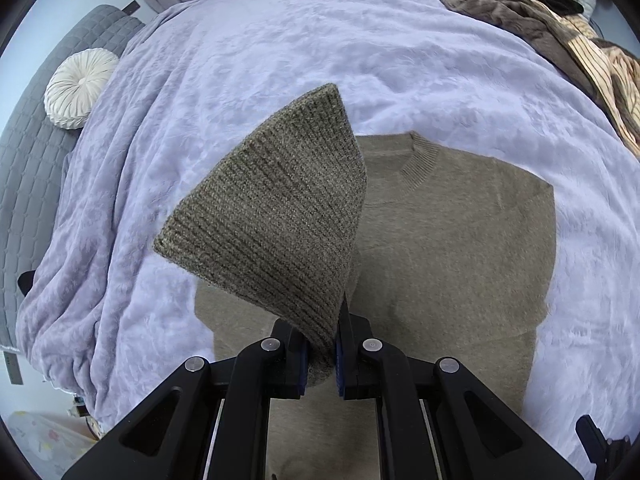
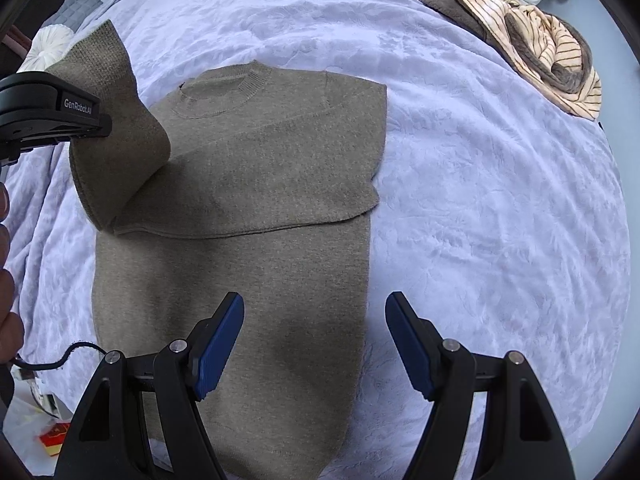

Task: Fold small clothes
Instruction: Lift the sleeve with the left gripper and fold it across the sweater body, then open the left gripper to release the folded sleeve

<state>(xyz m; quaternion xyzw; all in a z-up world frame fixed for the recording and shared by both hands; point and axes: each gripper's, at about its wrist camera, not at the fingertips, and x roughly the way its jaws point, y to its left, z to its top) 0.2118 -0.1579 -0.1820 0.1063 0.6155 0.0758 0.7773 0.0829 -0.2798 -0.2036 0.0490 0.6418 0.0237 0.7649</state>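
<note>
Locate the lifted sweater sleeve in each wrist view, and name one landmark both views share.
Left wrist view: the sleeve fills the centre, its ribbed cuff rising from the shut left gripper.
Right wrist view: the sleeve stands at the left edge, pinched by the left gripper, above the sweater body.
Shared landmark: the sweater's ribbed collar; also the round white cushion.

Both cameras sit on the grippers and look steeply down at the bed (image 1: pixel 280 40). The left one is close to a lifted sleeve (image 1: pixel 272 216). The right one looks down over the sweater (image 2: pixel 248 208). Both see the sweater, the bed and the clothes pile (image 2: pixel 520 40).
</note>
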